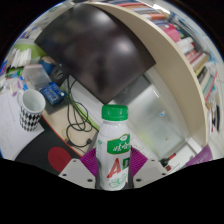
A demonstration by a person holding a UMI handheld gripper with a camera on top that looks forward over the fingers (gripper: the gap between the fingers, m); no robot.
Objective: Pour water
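Left of bottle, well apart on counter: checkered mug. Gripper pinching bottle; green cap apparently on, so uncap, carry upright, tilt slowly over mug.

Single gripper-mounted view, facing forward, close on bottle, desk beyond.
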